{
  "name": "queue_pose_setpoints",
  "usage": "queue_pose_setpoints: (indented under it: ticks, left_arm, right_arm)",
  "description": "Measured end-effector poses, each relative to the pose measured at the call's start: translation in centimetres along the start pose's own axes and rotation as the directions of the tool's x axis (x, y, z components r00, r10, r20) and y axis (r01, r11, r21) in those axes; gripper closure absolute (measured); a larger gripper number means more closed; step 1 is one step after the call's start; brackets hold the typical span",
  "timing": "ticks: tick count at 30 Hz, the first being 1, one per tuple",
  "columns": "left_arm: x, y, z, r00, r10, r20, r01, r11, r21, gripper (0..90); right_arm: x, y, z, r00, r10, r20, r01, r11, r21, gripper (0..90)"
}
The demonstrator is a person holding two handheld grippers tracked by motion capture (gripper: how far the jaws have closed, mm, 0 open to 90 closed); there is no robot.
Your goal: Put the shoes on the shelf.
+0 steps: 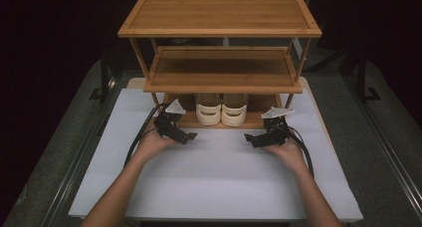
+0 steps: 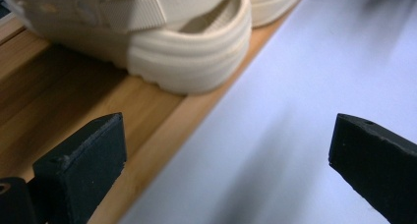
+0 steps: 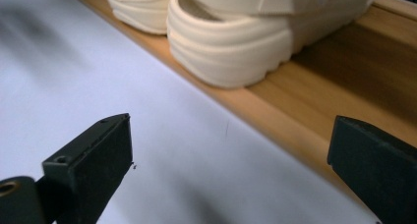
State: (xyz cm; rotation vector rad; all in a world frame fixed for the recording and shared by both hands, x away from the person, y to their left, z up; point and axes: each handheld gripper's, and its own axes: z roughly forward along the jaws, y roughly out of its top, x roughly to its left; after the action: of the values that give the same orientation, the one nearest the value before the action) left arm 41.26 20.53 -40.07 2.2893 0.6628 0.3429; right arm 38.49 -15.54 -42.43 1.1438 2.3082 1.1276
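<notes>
On the lowest board of a three-tier bamboo shoe rack [image 1: 219,15], centre of the high view: a pair of cream sandals [image 1: 221,109], side by side, heels toward the white worktop [image 1: 219,177]. Left of the pair, left tongs [image 1: 188,136], jaws wide apart, empty, hovering just over the worktop beside the rack's front edge. Right of the pair, right tongs [image 1: 249,138], likewise spread and empty. In both gripper views, nearest sandal heel in the upper frame, clear of the jaws.
</notes>
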Motion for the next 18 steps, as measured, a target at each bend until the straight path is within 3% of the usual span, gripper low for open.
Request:
queue_pose_setpoints:
  ticks: [11, 18]
  left_arm:
    - [-1.3, -5.0, -5.0, 0.9994, -0.012, -0.032, 0.012, 0.9999, 0.002, 0.7]
    - [-1.8, -8.4, -7.6, 0.9969, -0.052, -0.059, 0.052, 0.9986, 0.004, 0.7]
  right_arm:
    - [-0.2, -3.8, -4.7, 0.9997, 0.021, 0.014, -0.021, 1.0, -0.001, 2.7]
    - [-0.2, -6.3, -7.3, 0.9985, 0.05, 0.024, -0.05, 0.999, 0.001, 2.7]
